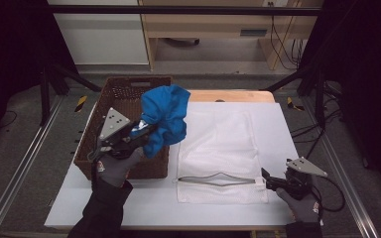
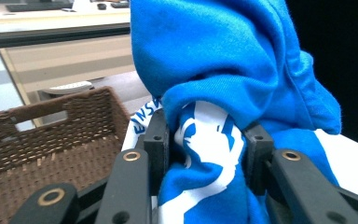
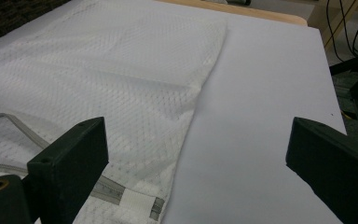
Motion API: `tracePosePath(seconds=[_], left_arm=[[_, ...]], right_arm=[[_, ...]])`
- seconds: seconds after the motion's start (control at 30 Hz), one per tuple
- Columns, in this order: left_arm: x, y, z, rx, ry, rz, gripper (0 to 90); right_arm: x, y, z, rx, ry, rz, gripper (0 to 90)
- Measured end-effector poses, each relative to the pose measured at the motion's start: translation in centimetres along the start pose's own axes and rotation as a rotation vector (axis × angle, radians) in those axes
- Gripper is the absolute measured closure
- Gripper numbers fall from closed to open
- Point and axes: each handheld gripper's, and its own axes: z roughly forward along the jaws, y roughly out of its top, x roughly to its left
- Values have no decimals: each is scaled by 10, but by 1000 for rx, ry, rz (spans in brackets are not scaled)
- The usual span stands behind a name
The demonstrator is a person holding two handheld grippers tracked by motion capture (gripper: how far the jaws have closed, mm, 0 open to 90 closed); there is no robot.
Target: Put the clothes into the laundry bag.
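Black left tongs (image 2: 205,140) clamp the blue shirt (image 2: 223,70) above the wicker basket (image 1: 124,99) (lifting it clear); right tongs (image 1: 270,182), open, wait beside the mesh bag's (image 1: 218,148) zipper.

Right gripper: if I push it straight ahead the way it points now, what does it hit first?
Probably the near right corner of the white mesh bag, by its zipper end; the open right gripper straddles the bag's edge.

Grey gloves (image 1: 114,167), black sleeves (image 1: 101,210)
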Motion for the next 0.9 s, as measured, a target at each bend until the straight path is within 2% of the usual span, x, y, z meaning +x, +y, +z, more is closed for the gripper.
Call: tracePosePath(seconds=[0.2,0.53,0.9], left_arm=[[-24,-2,15,24,-50,22,623],[-62,-7,49,80,-119,55,623],[-94,-26,87,149,-152,94,623]], right_arm=[[1,0,0,0,4,0,61],[1,0,0,0,7,4,62],[0,0,-1,-5,7,2,64]])
